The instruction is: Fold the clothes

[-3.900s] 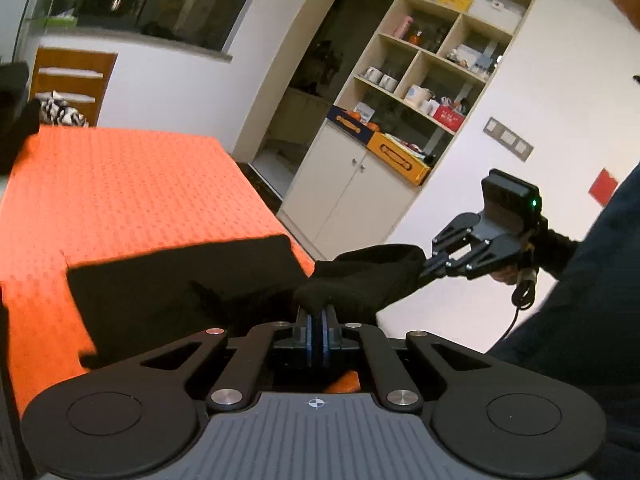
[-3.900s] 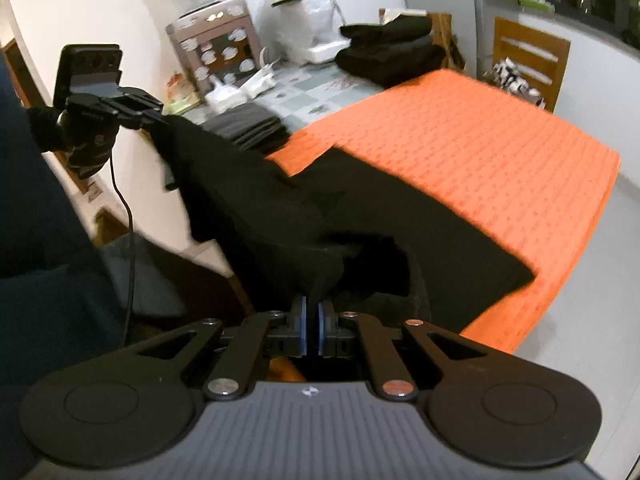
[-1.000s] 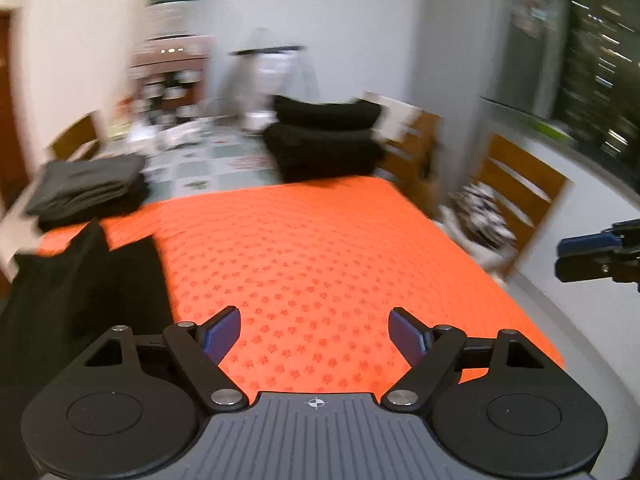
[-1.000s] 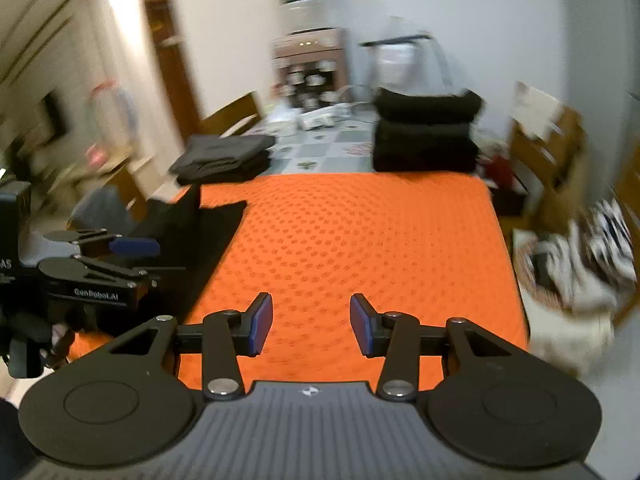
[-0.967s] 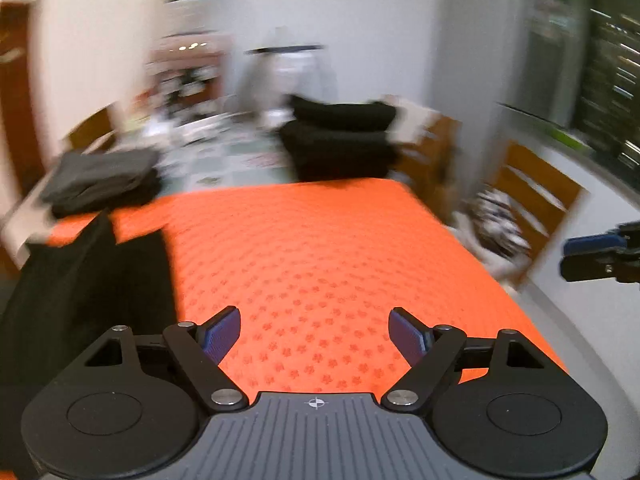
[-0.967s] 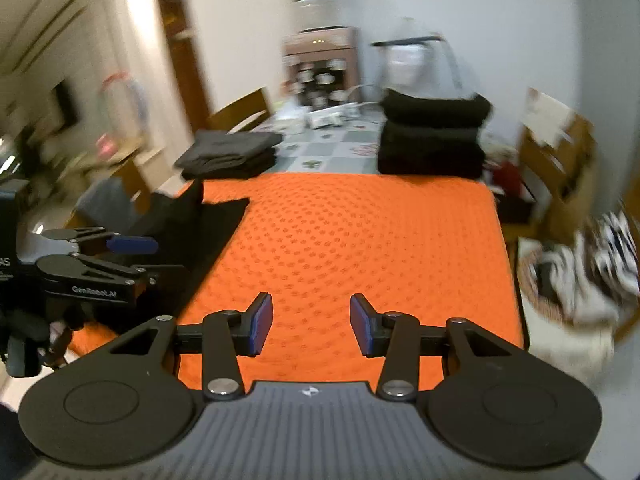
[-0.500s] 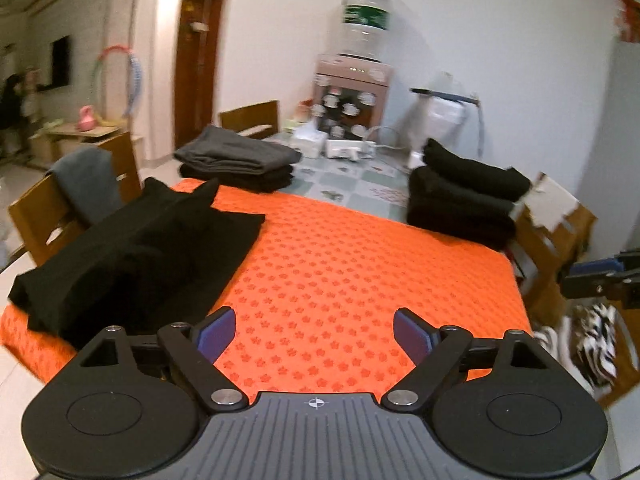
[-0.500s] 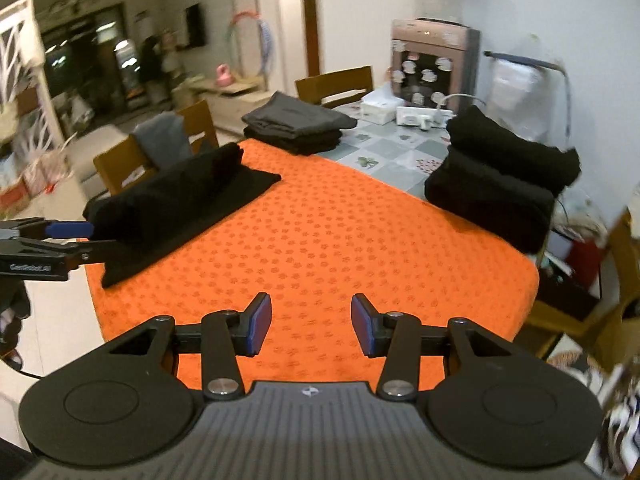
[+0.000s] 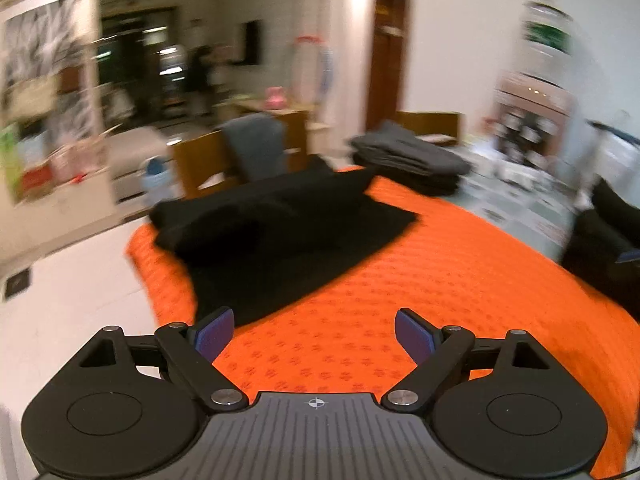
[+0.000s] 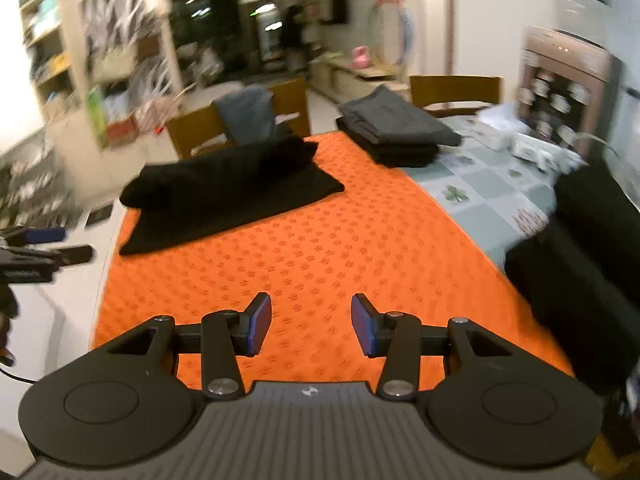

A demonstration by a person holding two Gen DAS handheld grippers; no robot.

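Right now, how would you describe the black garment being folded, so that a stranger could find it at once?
Find the orange cloth covering the table. At its far left corner, near a wooden chair, lies the black garment, loosely folded and lumpy. Unlike the neat grey stack and the black pile at the right edge, it lies alone and flat on the orange cloth.

Left wrist view: mounted behind the left gripper (image 9: pixel 314 330), looking forward and slightly down across the orange-covered counter (image 9: pixel 460 280) from its near edge, close above the surface; image blurred. Right wrist view: mounted behind the right gripper (image 10: pixel 307 322), facing the same way from farther right. Shared by both: orange cover, black garment (image 9: pixel 280 228) (image 10: pixel 228 188), grey folded stack (image 9: pixel 412 160) (image 10: pixel 396 132), wooden chairs.
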